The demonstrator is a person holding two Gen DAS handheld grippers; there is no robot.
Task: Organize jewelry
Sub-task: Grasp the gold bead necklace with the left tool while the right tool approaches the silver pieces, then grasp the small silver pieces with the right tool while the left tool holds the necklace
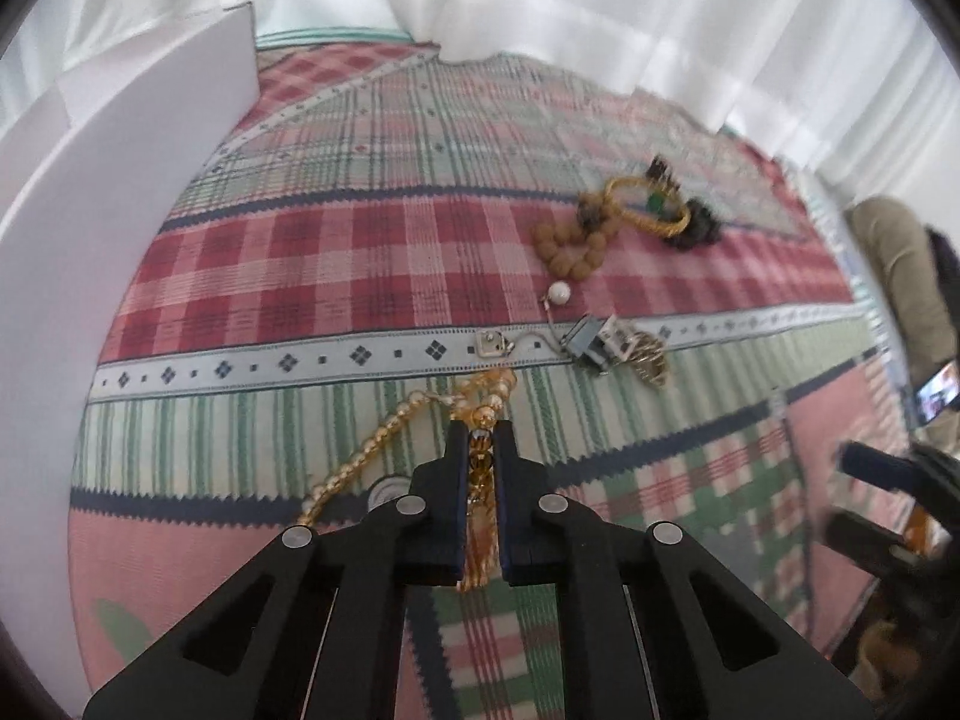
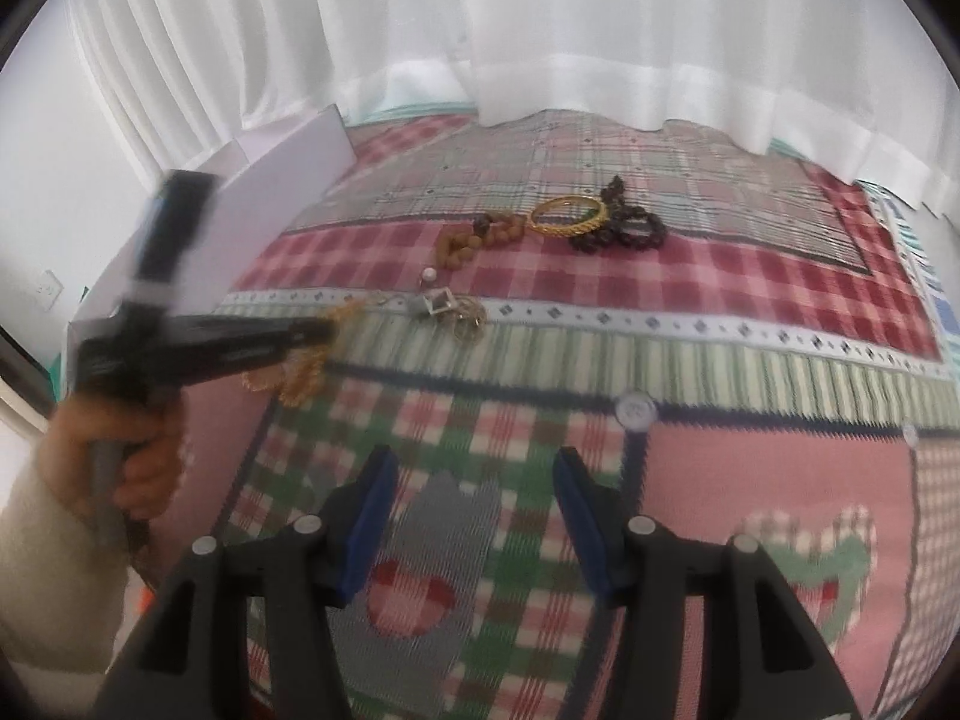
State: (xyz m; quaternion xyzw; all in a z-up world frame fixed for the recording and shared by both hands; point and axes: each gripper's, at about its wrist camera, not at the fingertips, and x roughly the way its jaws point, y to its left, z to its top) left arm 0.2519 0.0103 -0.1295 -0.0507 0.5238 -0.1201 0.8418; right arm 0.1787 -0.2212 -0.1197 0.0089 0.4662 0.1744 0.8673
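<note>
Jewelry lay scattered on the patchwork plaid cloth [image 1: 372, 252], and your left gripper [image 1: 482, 438] had its jaws pinched tight on the gold bead necklace [image 1: 384, 438] at the near left, the strand trailing away to the left. Your right gripper [image 2: 474, 468] hovered about half open with nothing between its blue pads [image 2: 375, 516]. Farther off sat the gold bangle [image 2: 567, 215], a brown bead bracelet [image 2: 465, 240] just left of it and dark bead bracelets [image 2: 624, 228] to its right. Nearer lay a pearl [image 1: 560, 293] and small silver pieces [image 1: 600, 345]. A white box [image 1: 120, 192] stood at the left.
</note>
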